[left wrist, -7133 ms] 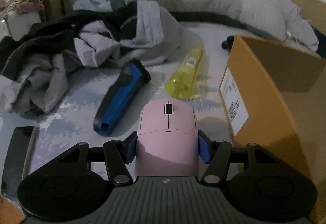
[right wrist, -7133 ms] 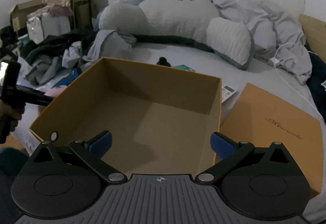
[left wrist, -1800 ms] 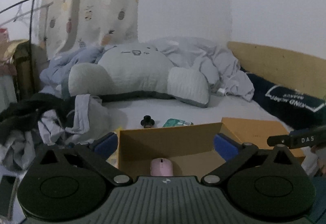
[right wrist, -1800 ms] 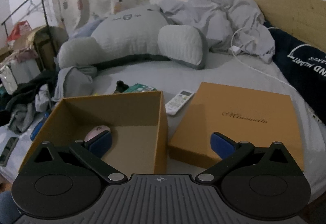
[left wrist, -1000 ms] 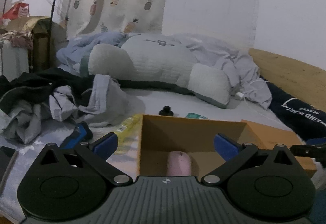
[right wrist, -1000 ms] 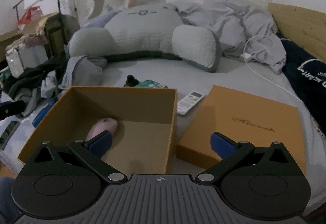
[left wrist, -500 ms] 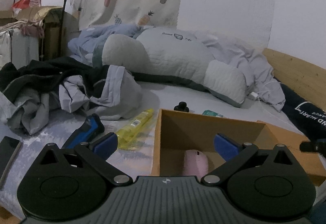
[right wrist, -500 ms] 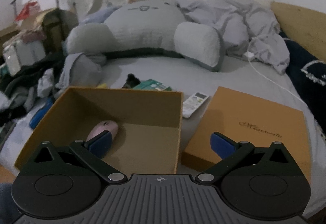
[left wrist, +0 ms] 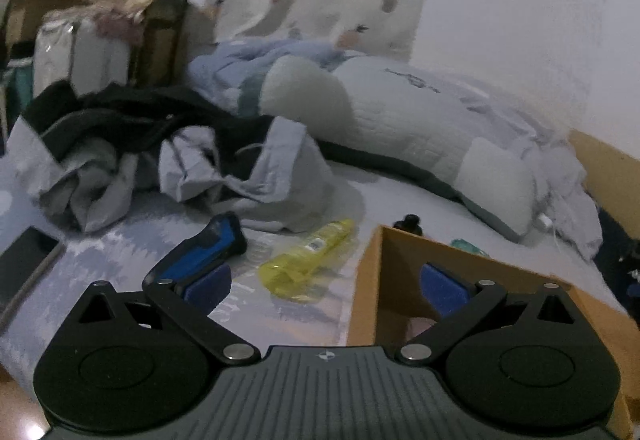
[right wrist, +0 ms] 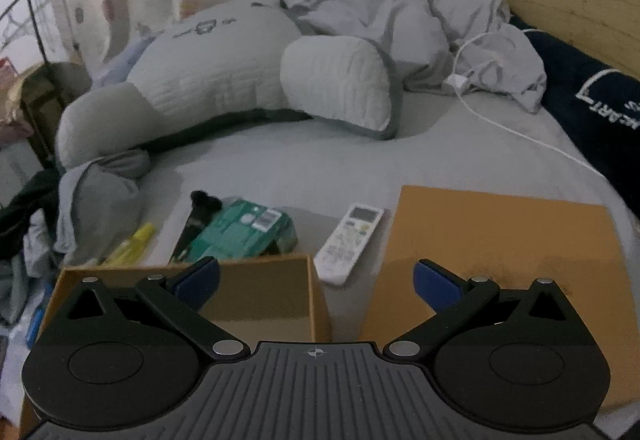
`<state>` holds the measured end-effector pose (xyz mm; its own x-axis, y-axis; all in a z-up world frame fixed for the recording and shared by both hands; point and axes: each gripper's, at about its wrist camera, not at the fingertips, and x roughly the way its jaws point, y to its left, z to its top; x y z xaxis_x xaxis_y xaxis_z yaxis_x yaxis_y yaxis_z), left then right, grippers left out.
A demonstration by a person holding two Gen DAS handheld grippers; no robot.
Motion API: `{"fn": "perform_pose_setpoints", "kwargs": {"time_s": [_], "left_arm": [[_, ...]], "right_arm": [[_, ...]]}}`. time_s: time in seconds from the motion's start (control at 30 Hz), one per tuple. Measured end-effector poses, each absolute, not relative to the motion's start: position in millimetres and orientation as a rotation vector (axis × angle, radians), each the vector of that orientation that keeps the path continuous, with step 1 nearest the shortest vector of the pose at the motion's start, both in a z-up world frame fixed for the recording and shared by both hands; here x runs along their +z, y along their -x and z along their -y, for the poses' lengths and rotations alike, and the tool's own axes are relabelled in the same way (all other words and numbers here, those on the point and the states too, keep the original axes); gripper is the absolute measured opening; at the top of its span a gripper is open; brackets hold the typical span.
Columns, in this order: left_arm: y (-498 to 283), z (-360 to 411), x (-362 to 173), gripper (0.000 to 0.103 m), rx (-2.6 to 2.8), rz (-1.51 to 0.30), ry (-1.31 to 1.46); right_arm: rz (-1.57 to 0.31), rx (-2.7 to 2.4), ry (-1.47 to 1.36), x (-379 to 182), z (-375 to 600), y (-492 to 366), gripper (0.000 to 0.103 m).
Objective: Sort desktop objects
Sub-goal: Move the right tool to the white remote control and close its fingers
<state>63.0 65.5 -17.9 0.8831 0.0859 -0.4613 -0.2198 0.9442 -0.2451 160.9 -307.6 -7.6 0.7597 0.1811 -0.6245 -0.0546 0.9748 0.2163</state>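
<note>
My left gripper [left wrist: 324,282] is open and empty, above the bed between the loose items and the open cardboard box [left wrist: 366,280]. A sliver of the pink mouse [left wrist: 420,327] shows inside the box. A blue and black shaver [left wrist: 204,248] and a yellow bottle [left wrist: 308,252] lie on the sheet left of the box. My right gripper [right wrist: 316,280] is open and empty over the box's far corner [right wrist: 264,296]. Beyond it lie a white remote [right wrist: 350,236], a green packet [right wrist: 240,230] and a small black object [right wrist: 202,206].
The box lid [right wrist: 496,240] lies flat right of the box. A phone [left wrist: 24,264] lies at the left bed edge. A pile of clothes [left wrist: 160,160] and a big grey cushion [right wrist: 224,80] fill the back. A white charger cable [right wrist: 500,120] runs across the sheet.
The left gripper has swung left and down toward the shaver and bottle, leaving the mouse in the box. The right gripper has moved forward toward the remote and packet.
</note>
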Motion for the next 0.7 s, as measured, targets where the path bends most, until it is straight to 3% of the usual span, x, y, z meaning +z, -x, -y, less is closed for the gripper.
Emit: {"fn": "perform_pose_setpoints", "kwargs": {"time_s": [0.5,0.7], "left_arm": [[-88,-99,-20,0.103,0.280,-0.552,0.337],[-90,-95,-33,0.103,0.240,-0.593,0.341]], "right_arm": [[-0.883,0.116,-0.208,-46,300,-287,0.103],[-0.987,0.111,-0.240,-79,303,-324,0.097]]}}
